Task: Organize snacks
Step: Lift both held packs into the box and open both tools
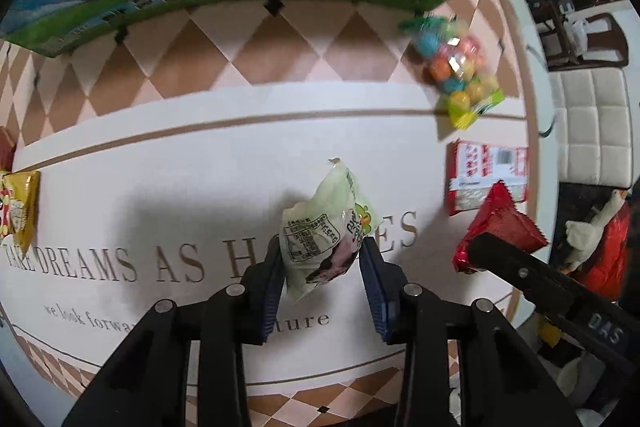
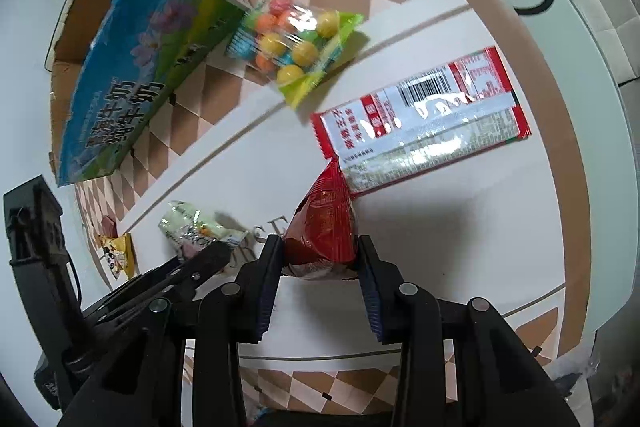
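Snacks lie scattered around the open cardboard milk carton box with the blue-and-green printed side (image 2: 120,75), and two of them are in my grip. My left gripper (image 1: 320,267) is clamped on a pale green crinkly plastic snack packet (image 1: 324,227), held just off the white printed table mat (image 1: 180,187), in front of the box. My right gripper (image 2: 320,259) is pinched on a shiny red foil snack packet (image 2: 324,227), farther from the box, its upper tip overlapping a long red-and-white wrapped bar (image 2: 420,123). A clear bag of coloured candy balls (image 2: 296,43) sits right against the box's corner.

I judge the green packet the likelier to go: the pads hold only its lower part, so the soft film could slide out on the way to the box. The red packet could drag the bar as it lifts. Both grippers point steeply down at the mat, side by side.
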`<state>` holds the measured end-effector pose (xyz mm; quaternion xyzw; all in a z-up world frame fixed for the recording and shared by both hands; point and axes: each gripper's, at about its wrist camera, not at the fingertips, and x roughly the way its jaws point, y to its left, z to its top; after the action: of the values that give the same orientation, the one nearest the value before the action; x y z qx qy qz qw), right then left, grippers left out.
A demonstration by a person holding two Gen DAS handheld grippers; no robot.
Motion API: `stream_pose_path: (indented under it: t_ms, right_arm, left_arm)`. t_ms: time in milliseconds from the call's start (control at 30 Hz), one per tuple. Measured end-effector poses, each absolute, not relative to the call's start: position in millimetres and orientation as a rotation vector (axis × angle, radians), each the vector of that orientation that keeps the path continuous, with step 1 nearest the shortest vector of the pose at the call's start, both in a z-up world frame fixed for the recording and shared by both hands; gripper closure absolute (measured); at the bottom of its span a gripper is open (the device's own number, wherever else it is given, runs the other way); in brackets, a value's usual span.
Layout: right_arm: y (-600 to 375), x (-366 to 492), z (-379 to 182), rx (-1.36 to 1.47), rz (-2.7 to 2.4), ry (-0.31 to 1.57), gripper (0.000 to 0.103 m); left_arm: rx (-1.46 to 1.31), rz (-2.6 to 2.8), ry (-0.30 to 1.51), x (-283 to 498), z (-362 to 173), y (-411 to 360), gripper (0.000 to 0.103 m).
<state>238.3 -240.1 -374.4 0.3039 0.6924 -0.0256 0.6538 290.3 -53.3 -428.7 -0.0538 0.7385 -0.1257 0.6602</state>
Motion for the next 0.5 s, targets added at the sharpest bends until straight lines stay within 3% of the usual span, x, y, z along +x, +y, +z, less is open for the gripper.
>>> stream_pose_path:
  t_ms: [267, 500]
  right_arm:
    - [-228.3, 261.0, -332.2, 0.698, 0.031, 1.500, 0.063]
    - [-208.6, 316.6, -255.8, 0.661, 0.152, 1.367, 0.063]
  left_arm:
    - [-0.226, -0.306, 1.530, 311.3, -350.2, -28.9, 0.069]
    - [-0.263, -0.292, 1.366, 364.5, -283.0, -6.6, 0.069]
